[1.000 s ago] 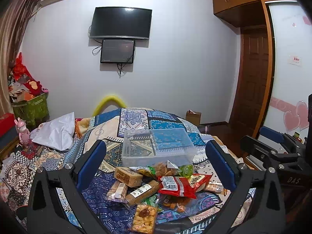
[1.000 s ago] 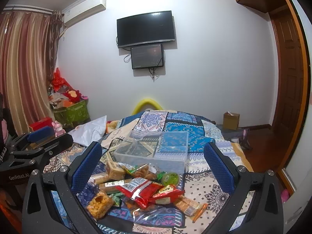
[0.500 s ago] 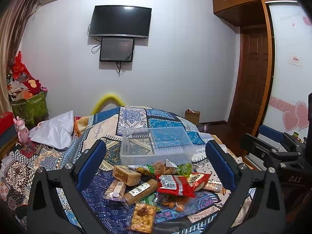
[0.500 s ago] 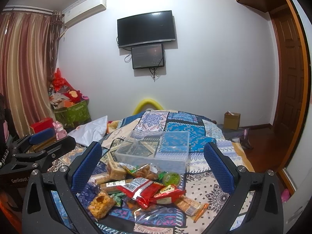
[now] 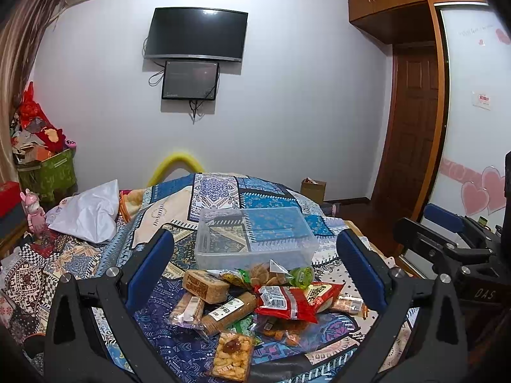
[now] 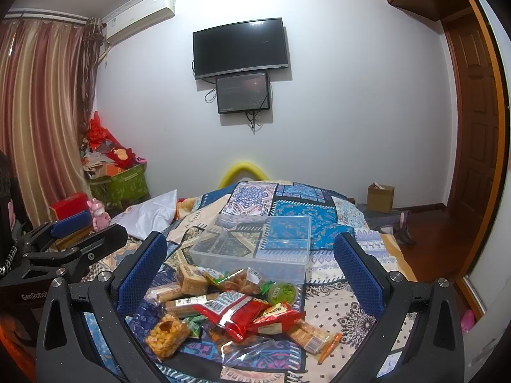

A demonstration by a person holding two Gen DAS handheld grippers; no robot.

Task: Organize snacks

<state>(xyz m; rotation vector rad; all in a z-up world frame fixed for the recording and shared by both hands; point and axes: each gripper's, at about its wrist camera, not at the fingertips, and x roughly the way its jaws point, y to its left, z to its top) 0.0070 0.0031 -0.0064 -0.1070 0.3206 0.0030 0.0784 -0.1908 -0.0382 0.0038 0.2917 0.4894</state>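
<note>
Both grippers hang above a bed w/ nothing between their blue pads. Left gripper (image 5: 255,271) has its jaws spread wide, released; right gripper (image 6: 250,271) is likewise spread wide and grips nothing. In the left wrist view the right gripper sits at the far right edge; in the right wrist view the left gripper sits at the far left edge, so the two are side by side.

Snack pile (image 5: 255,300) lies on a patchwork blanket (image 5: 217,191), framed between the left gripper's fingers and below their tips, not touched by either pad. It incl. a red packet (image 5: 284,303) on top near the middle, a tan wrapped bar (image 5: 228,311) beside it, a brown block cake (image 5: 204,285) toward the left, a green jelly cup (image 5: 301,276) toward the right, and a clear pack of peanut brittle (image 5: 233,356) nearest the camera. From the right wrist view the same pile (image 6: 236,303) sits between the fingers, shifted toward the left finger.

Clear plastic box (image 5: 255,239), lid off and empty, stands just beyond the pile, touching or nearly touching its far edge; cannot tell which. Same box (image 6: 255,245) in the right view is centred ahead of the gripper.

Behind: white pillow (image 5: 86,217) at left, wall TV (image 5: 196,33) w/ a smaller screen (image 5: 190,79) under it.
</note>
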